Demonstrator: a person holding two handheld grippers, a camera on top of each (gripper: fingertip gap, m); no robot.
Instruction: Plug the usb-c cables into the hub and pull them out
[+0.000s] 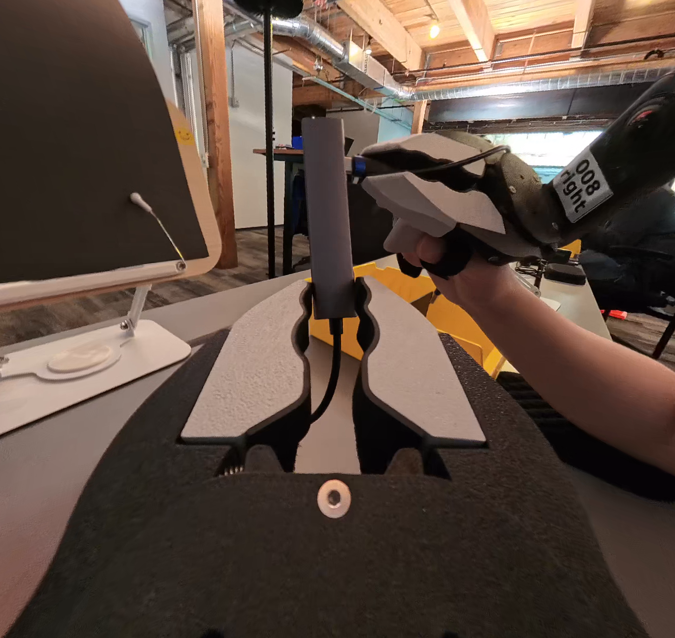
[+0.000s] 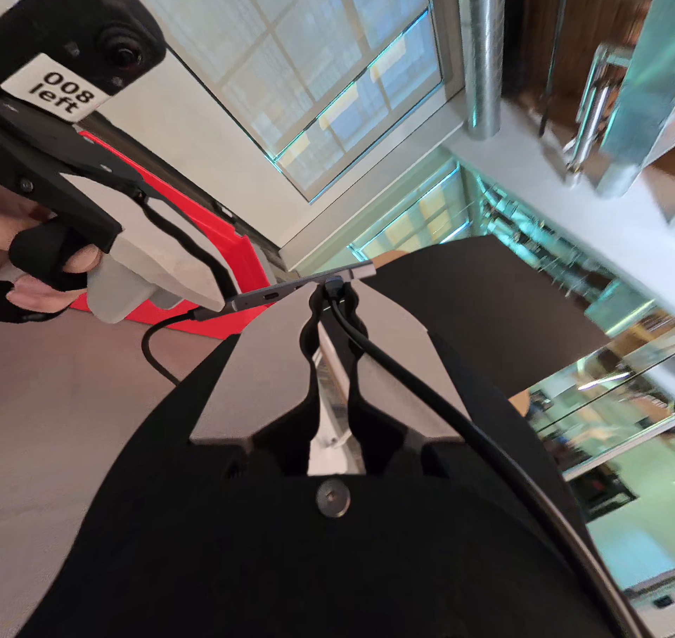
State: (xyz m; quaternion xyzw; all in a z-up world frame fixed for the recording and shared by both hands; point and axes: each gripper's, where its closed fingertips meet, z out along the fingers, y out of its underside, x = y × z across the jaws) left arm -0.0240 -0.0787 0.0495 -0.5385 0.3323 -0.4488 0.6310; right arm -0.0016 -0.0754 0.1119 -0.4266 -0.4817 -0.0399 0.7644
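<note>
Left gripper (image 1: 334, 297) clamped on the lower end of the grey hub (image 1: 327, 215), fingers pressed against its two sides, hub standing upright above the grey table (image 1: 47, 474), clear of its surface. Hub's own black lead (image 1: 330, 375) hanging from the bottom end and running back between the fingers.

Right gripper (image 1: 359, 171) reaching in from the right, held by a bare hand (image 1: 453, 273), fingers pinching the blue-collared plug (image 1: 358, 166) of a black usb-c cable (image 2: 409, 364) right at the upper side edge of the hub (touching it; how deep the plug sits cannot be told). In the right wrist view, same plug (image 2: 334, 286) nipped between the fingertips against the hub's thin edge (image 2: 277, 291), an open port just beside it, cable trailing back over the right finger.

Yellow bin (image 1: 401, 288) behind the hub toward the table's far edge. Tilted dark screen on a white stand (image 1: 91, 350) near the table's left edge. Red bin (image 2: 219, 240) behind the left gripper (image 2: 215, 304) in the right wrist view.
</note>
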